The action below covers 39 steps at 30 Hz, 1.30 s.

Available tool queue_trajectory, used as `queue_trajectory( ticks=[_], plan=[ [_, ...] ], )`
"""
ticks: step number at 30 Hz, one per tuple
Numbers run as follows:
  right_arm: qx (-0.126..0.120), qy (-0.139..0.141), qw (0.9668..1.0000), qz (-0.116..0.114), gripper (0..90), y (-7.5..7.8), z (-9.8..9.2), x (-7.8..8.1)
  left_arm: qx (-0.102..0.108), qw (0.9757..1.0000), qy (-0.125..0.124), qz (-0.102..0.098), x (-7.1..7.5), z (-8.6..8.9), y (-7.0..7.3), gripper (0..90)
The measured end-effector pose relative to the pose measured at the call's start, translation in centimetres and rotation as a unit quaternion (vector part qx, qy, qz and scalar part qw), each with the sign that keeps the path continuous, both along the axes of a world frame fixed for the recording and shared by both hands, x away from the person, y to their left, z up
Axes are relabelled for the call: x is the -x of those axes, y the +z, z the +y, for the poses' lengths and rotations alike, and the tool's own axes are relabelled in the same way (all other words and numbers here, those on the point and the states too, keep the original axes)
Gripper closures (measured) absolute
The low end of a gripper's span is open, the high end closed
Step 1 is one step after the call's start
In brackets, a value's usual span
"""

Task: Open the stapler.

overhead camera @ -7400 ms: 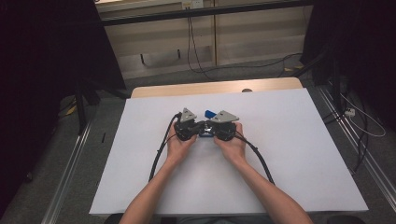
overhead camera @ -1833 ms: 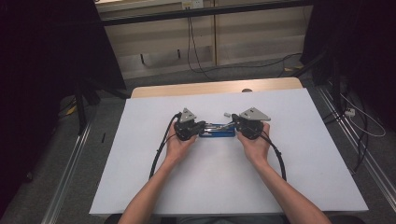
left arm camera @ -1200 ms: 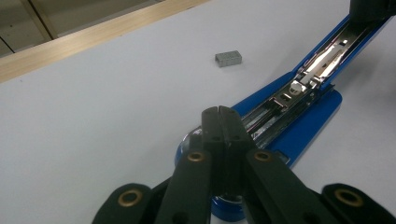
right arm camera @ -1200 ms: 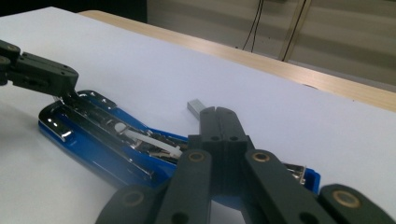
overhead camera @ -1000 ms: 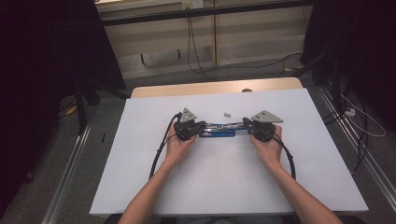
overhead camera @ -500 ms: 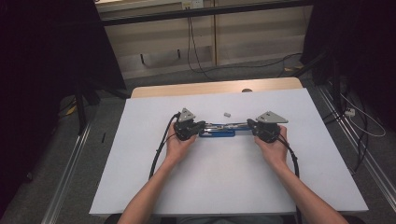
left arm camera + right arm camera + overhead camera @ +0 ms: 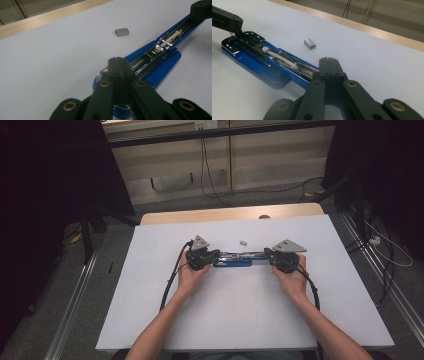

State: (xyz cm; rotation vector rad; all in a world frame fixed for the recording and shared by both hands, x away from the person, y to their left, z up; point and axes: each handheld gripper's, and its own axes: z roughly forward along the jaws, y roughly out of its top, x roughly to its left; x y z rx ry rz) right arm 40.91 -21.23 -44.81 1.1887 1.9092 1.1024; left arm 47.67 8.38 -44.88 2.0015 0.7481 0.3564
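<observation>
At the middle of the high view, a blue stapler lies swung open flat on the white bench. The left gripper presses clenched fingers on one end, and the right gripper presses clenched fingers on the other. A small block of staples lies just above it.
</observation>
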Motion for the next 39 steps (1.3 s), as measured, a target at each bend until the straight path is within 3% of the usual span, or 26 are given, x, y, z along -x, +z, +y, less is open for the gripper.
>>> queue_trajectory(
  ticks=[15, 22, 24, 26, 32, 39],
  plan=[
    [-0.017, 0.011, 0.9998, -0.003, 90.0, 0.0, 0.0, 0.0, 0.005, 1.0, -0.003, 0.005, 0.1, 0.1, 0.3, 90.0],
    [-0.032, 0.016, 0.9993, -0.008, 90.0, 0.2, -0.3, 0.1, 0.009, 0.9999, -0.004, -0.004, 0.2, 0.1, 0.6, 89.8],
    [-0.035, 0.015, 0.9992, -0.007, 89.6, 0.3, -0.3, 0.1, 0.01, 0.9999, -0.009, -0.002, 0.2, 0.0, 0.6, 85.8],
    [-0.042, 0.016, 0.999, -0.005, 87.9, 0.2, -0.4, 0.1, -0.005, 0.9998, -0.013, -0.012, 0.5, -0.1, 0.7, 82.6],
    [-0.047, 0.022, 0.9986, -0.008, 85.4, 0.3, -0.4, 0.1, 0.009, 0.9999, -0.002, -0.014, 0.4, 0.2, 1.1, 74.2],
    [-0.055, 0.024, 0.9982, -0.006, 75.3, 0.2, -0.4, 0.1, 0.017, 0.9996, 0.005, -0.023, 0.7, 0.8, 1.7, 60.4]
  ],
)
